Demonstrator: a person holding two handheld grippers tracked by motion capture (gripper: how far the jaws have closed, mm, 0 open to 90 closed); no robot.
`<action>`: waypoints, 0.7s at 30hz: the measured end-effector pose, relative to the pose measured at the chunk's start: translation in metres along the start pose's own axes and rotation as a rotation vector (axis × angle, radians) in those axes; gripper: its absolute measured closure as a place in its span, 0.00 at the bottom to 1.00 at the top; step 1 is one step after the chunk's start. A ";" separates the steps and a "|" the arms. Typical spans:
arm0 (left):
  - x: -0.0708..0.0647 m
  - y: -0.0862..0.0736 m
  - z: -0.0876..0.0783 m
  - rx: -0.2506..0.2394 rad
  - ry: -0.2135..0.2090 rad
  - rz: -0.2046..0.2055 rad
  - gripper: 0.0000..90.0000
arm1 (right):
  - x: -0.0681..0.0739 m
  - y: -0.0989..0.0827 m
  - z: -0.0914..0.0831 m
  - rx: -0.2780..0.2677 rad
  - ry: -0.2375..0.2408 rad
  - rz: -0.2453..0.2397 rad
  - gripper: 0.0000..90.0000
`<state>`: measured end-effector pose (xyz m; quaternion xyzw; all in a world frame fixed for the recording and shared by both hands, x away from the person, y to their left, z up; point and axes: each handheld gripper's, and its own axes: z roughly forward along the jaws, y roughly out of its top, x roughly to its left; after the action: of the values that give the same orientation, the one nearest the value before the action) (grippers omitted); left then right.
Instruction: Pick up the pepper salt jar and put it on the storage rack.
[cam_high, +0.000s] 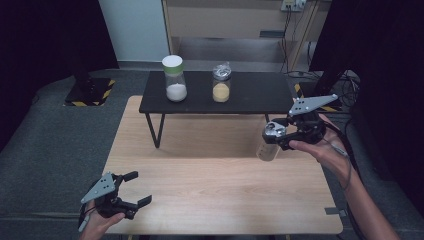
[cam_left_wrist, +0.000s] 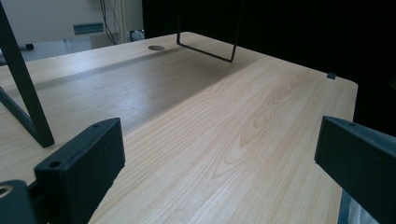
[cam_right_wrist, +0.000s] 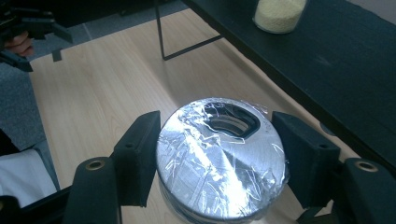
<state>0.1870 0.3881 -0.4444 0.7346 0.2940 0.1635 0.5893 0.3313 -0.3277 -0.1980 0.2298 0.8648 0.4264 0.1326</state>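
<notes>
The left gripper waits released, low over the table. The right gripper grasps one jar by its foil-wrapped lid, lifted off the table before the shelf. Looks like glass: stiff, smooth, breakable, so the lid rim suits best. On the shelf stand two more jars: white-lidded and foil-topped.

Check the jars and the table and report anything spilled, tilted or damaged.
Nothing is spilled or broken. The one oddity: the jar in the right gripper hangs above the wooden table, and the foil over its lid is crinkled, with a hole near the edge. The two jars on the black shelf stand upright.
</notes>
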 end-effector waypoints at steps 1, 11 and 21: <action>0.000 0.000 0.000 0.000 0.000 0.001 0.01 | 0.000 0.002 0.000 0.001 -0.003 0.000 0.40; 0.000 0.000 0.000 0.001 -0.001 -0.002 0.01 | -0.005 0.023 -0.007 0.006 -0.022 0.003 0.40; 0.000 0.000 0.000 0.000 -0.002 -0.002 0.01 | -0.009 0.046 -0.010 0.013 -0.059 0.017 0.40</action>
<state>0.1873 0.3884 -0.4445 0.7346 0.2940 0.1623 0.5896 0.3479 -0.3144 -0.1546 0.2505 0.8612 0.4150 0.1528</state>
